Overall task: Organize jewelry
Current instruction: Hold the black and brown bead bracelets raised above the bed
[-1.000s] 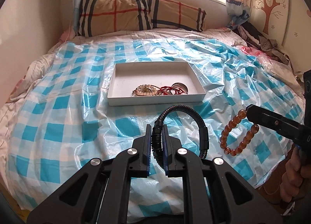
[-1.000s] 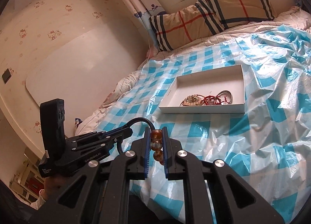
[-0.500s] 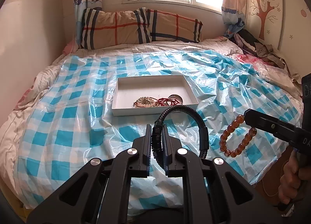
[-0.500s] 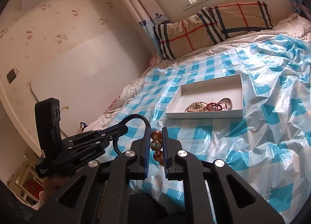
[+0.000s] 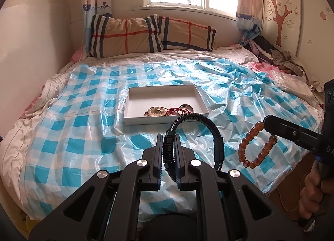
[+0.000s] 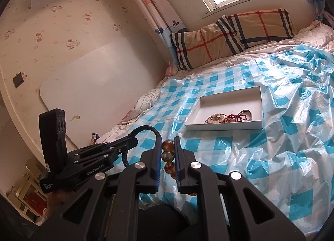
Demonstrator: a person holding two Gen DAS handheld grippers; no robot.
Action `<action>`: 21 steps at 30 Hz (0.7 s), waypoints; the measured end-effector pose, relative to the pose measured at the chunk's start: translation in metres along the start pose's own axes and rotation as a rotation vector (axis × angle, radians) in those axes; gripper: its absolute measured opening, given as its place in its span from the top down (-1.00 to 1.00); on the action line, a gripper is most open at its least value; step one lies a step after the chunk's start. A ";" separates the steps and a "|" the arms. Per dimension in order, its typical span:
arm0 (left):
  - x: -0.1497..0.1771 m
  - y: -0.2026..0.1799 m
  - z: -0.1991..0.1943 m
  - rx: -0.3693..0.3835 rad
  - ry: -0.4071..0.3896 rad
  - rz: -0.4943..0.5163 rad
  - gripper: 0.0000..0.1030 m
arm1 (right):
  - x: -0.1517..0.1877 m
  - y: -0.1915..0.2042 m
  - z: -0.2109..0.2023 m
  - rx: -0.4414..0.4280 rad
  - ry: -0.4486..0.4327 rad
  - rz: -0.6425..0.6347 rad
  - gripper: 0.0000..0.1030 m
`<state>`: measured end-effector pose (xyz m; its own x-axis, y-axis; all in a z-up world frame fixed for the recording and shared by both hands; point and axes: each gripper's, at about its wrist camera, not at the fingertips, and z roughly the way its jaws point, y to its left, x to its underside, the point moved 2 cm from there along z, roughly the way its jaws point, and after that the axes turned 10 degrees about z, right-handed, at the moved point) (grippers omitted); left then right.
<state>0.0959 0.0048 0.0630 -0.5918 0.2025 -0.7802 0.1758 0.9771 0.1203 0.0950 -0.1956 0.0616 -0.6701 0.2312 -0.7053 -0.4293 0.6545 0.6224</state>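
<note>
Bed (image 5: 87,103) has the white tray (image 5: 133,115) in the middle with 3 or so pieces already in it. Left tool (image 5: 168,136) clamps a black bracelet (image 5: 217,136), right tool (image 6: 168,139) pinches amber beads (image 5: 250,147), both in mid-air short of the tray, so 2 left to drop in

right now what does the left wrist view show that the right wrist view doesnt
Only the left wrist view shows the tree decal wall, the heap of dark clothes and the full amber bead bracelet loop hanging from the right hand-held gripper.

Only the right wrist view shows the white board leaning on the cartoon wallpaper and the left hand-held gripper's camera housing.

Both show the shallow white cardboard tray holding jewelry, the blue checked plastic sheet, the plaid pillows and the black braided bracelet.
</note>
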 end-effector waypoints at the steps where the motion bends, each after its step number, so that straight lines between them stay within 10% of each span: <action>1: 0.001 0.000 -0.002 -0.001 0.000 -0.002 0.82 | 0.001 0.001 -0.002 -0.001 0.000 -0.001 0.76; 21: 0.004 -0.008 -0.040 -0.005 -0.055 -0.021 0.82 | 0.010 0.025 -0.023 -0.022 -0.007 -0.036 0.76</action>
<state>0.0604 0.0007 0.0837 -0.5512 0.1783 -0.8151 0.1596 0.9814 0.1067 0.0637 -0.1934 0.0773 -0.6497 0.2132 -0.7296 -0.4661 0.6465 0.6040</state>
